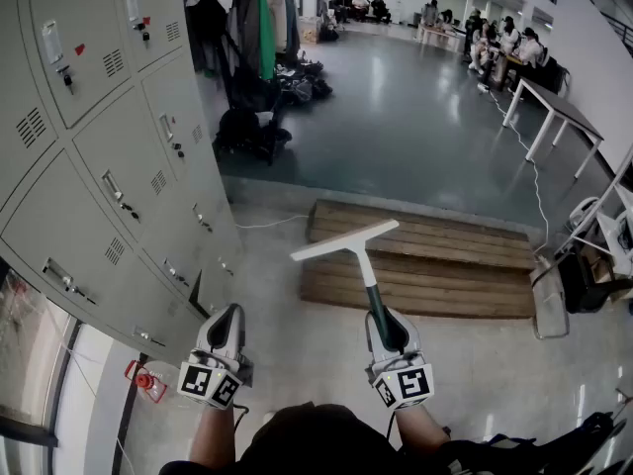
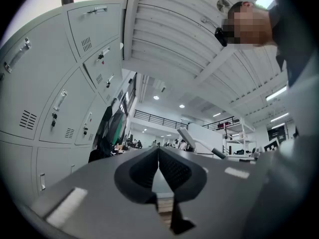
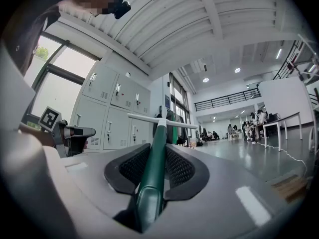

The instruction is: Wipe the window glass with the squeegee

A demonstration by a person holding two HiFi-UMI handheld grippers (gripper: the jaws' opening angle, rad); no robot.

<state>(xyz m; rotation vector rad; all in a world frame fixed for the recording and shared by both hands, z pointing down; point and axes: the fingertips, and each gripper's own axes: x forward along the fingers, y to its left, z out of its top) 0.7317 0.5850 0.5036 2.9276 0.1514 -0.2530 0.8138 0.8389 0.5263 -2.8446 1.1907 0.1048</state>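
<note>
My right gripper [image 1: 388,327] clamps the squeegee [image 1: 360,257] by its handle, shaft pointing forward, blade crosswise; my left gripper [image 1: 226,327] is pinched closed, empty.

Bright ceiling lights — fisheye edges, jaws blurred.

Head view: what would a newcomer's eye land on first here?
The squeegee with a dark green handle and long white blade stands out at centre, sticking forward from the right gripper, which is shut on its handle. The left gripper beside it is shut and empty. A wall of pale grey metal lockers fills the left side, and a low wooden slatted platform lies on the floor ahead.
</note>
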